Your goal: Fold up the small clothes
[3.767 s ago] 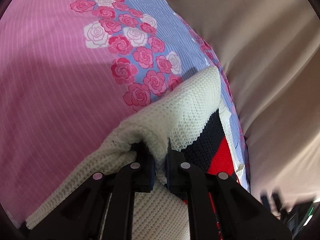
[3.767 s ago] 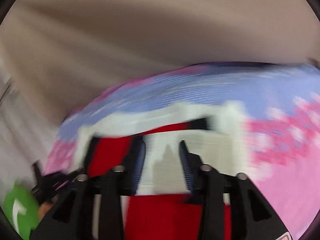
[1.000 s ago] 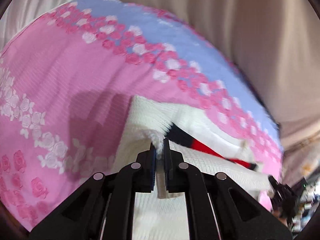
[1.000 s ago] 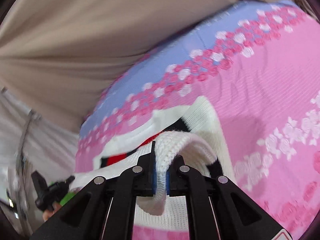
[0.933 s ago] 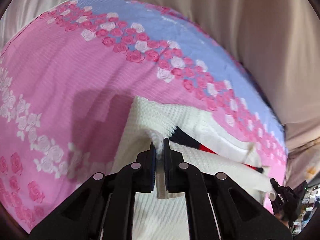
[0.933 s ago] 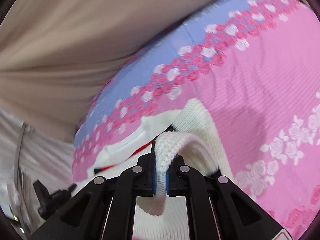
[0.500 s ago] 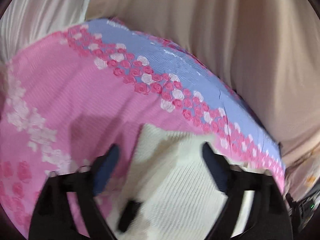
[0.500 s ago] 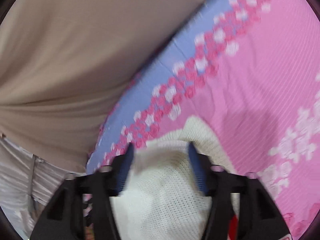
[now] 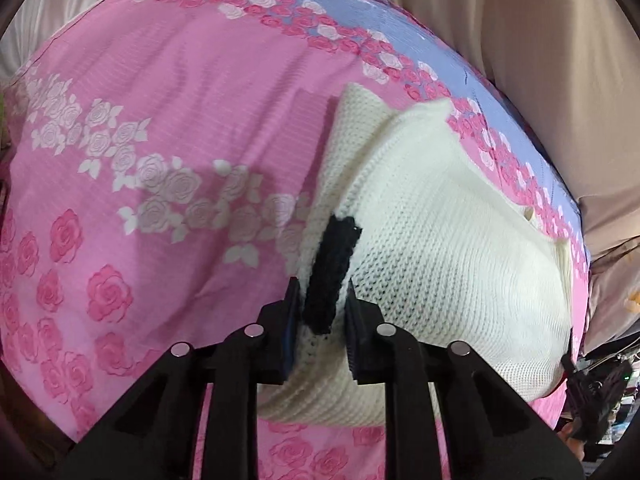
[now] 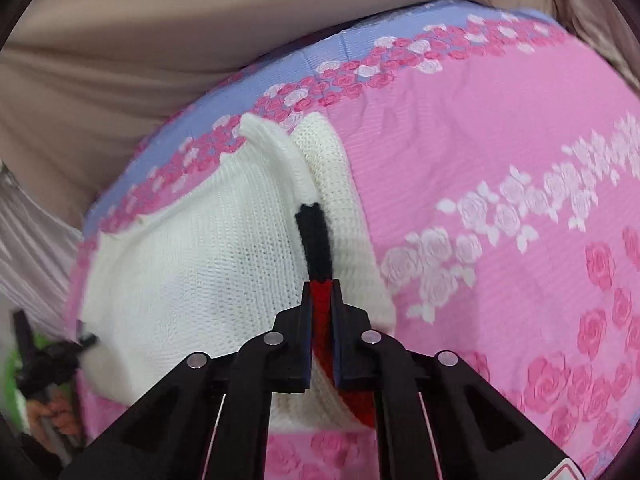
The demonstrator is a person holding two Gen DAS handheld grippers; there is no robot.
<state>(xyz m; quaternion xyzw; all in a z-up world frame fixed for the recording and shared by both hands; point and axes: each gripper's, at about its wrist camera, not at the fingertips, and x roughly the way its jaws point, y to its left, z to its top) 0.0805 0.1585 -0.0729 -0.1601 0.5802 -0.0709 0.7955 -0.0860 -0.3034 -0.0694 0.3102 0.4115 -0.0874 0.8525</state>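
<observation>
The cream knitted sweater (image 9: 440, 248) lies folded on the pink floral bedspread (image 9: 160, 120); the left gripper (image 9: 320, 312), partly open, straddles its black stripe (image 9: 334, 268); the right gripper (image 10: 321, 312) pinches the red edge (image 10: 320, 300); I'd grip both ends evenly before lifting.

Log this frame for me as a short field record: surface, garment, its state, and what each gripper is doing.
surface: pink bedsheet with rose print and a blue border band
garment: cream knit sweater with a black stripe and a red stripe
garment state: folded into a compact bundle, lying on the bedsheet
left gripper: partly open, fingers either side of the black stripe at the folded edge
right gripper: nearly closed on the red stripe at the folded edge
backdrop: beige curtain
</observation>
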